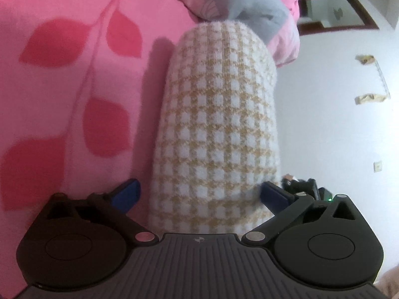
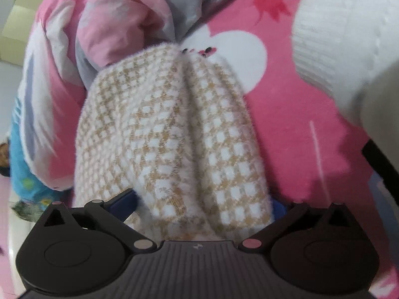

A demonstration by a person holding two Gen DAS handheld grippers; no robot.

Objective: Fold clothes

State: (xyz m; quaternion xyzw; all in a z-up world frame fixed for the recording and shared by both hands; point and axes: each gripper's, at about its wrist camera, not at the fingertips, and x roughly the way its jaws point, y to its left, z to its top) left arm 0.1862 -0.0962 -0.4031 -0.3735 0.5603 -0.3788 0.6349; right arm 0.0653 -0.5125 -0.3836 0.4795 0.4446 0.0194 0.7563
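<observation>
My feeds are dim and soft, with strong fisheye bending and dark corners. The fuzzy tan-and-white checked knit garment (image 1: 214, 124) throws a shadow leftward onto the pink leaf-printed bedsheet (image 1: 62, 87). My right view is motion-blurred.

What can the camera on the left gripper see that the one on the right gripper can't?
Only the left wrist view shows the white wall, a dark wooden frame and red leaf prints on the bedding. Only the right wrist view shows a white ribbed knit sleeve and a blue patterned cloth. Both show the checked beige-and-white garment lying between wide-open jaws, the pink bedding under it, and a crumpled pink-and-grey quilt beyond.
</observation>
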